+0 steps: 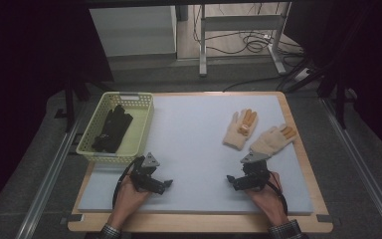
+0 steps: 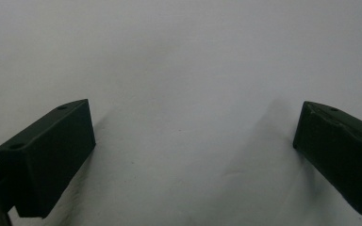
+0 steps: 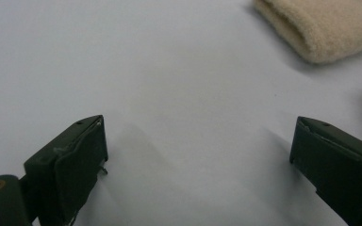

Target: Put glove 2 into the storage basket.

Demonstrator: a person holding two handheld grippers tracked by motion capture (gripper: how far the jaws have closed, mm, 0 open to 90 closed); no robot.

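We see the left hand-held gripper (image 1: 168, 183) low over the pale surface (image 1: 199, 149), jaws apart and empty; the right hand-held gripper (image 1: 230, 179) likewise gapes on nothing; two cream gloves (image 1: 239, 130) lie just beyond it at the right; a black glove (image 1: 112, 128) sits inside the yellow basket (image 1: 142, 130) at the left.

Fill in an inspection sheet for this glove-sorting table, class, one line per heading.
Surface: pale mat on a wooden table, bare at centre.
Job's things: two cream gloves lying right; yellow basket left, holding black gloves.
Clutter: nothing seen.
Grippers: left tool and right tool both open, low over the mat, holding nothing.
Cables: one trails from each tool; more lie on the floor behind.
Surroundings: metal frame beyond the table, dark edges.
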